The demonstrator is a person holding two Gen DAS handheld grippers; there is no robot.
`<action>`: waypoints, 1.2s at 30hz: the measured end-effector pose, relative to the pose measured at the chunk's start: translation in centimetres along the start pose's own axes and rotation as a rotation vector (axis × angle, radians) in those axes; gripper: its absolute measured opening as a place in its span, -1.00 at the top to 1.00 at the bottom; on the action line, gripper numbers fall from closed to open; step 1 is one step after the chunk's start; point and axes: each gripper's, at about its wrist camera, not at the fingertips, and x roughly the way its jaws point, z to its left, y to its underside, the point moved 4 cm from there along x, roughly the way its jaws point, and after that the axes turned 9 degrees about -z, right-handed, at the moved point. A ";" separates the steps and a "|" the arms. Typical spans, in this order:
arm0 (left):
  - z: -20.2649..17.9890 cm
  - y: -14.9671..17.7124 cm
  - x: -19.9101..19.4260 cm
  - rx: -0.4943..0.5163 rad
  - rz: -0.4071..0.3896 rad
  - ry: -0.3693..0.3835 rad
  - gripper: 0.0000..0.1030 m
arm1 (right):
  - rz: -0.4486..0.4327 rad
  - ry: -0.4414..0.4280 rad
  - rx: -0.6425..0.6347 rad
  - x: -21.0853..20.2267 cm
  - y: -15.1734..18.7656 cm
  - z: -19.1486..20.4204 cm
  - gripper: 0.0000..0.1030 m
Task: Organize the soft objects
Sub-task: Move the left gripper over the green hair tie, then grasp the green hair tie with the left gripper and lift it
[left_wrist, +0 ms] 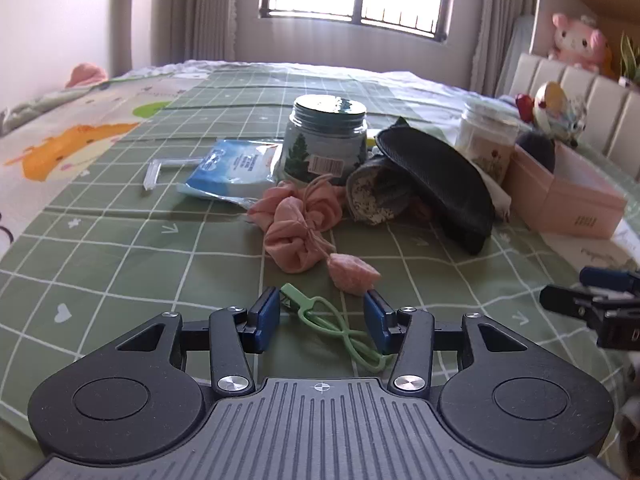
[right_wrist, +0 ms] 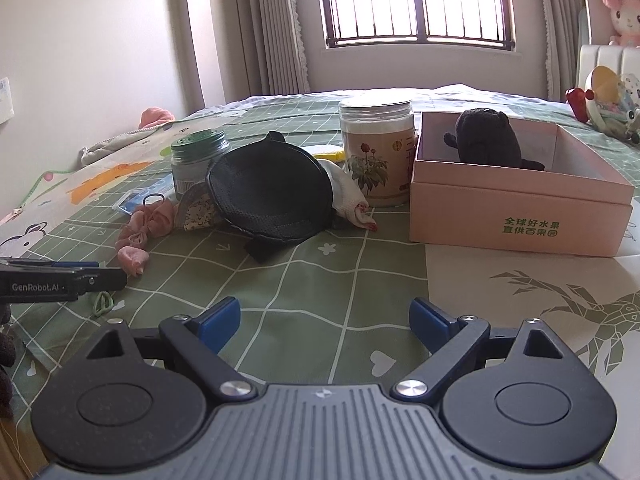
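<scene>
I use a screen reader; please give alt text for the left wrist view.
The open left gripper hovers over a green cord on a green checked bedspread. Beyond lie a pink pouch, a black pad, two jars and a pink box.

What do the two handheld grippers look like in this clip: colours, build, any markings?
Both look alike: the left gripper and right gripper have matte black linkage arms with silver pivot screws, round black side housings, a ribbed grey body and blue finger pads. White "GenRobot.AI" lettering shows on the left one's side in the right wrist view. No cables or sleeves visible.
</scene>
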 end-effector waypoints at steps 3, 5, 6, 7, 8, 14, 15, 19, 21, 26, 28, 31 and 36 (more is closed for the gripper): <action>-1.1 0.4 0.0 0.049 0.002 0.027 0.01 | 0.000 0.000 0.000 0.0 0.0 0.0 -0.79; -1.8 0.7 0.0 0.079 0.004 0.074 0.00 | 0.002 -0.001 0.001 0.0 0.0 0.0 -0.79; -2.0 0.9 0.0 0.104 0.002 0.072 -0.03 | 0.002 -0.001 0.002 0.0 0.0 0.0 -0.79; -2.1 1.0 -0.1 0.129 0.000 0.062 -0.01 | 0.002 -0.002 0.003 0.0 0.0 0.0 -0.79; -2.1 1.0 -0.1 0.145 0.000 0.047 -0.01 | 0.002 -0.002 0.005 0.0 0.0 -0.1 -0.79; -1.7 0.8 0.0 0.056 0.037 0.016 0.06 | 0.024 0.003 0.000 0.3 0.1 0.0 -0.82; -1.8 0.8 0.0 0.025 0.048 0.013 0.06 | 0.034 0.003 -0.001 0.4 0.1 0.0 -0.82; -2.5 1.1 -0.1 0.004 0.057 -0.011 0.09 | 0.063 0.018 -0.018 0.8 0.3 0.1 -0.86; -2.8 1.2 -0.3 0.014 0.054 -0.019 0.19 | 0.074 0.027 -0.033 1.0 0.4 0.3 -0.87; -2.6 1.5 -0.9 -0.019 0.039 0.013 0.55 | 0.104 0.031 -0.042 1.2 0.5 0.4 -0.97; -2.3 1.5 -1.2 -0.044 0.029 0.030 0.62 | 0.132 0.022 -0.048 1.5 0.5 0.4 -1.00; -1.6 1.2 -2.0 -0.074 0.004 0.055 0.80 | 0.169 0.010 -0.050 1.8 0.4 0.3 -1.00; 1.8 0.6 -4.0 -0.106 -0.045 0.012 0.81 | 0.256 0.003 -0.083 2.3 -0.1 0.9 -1.00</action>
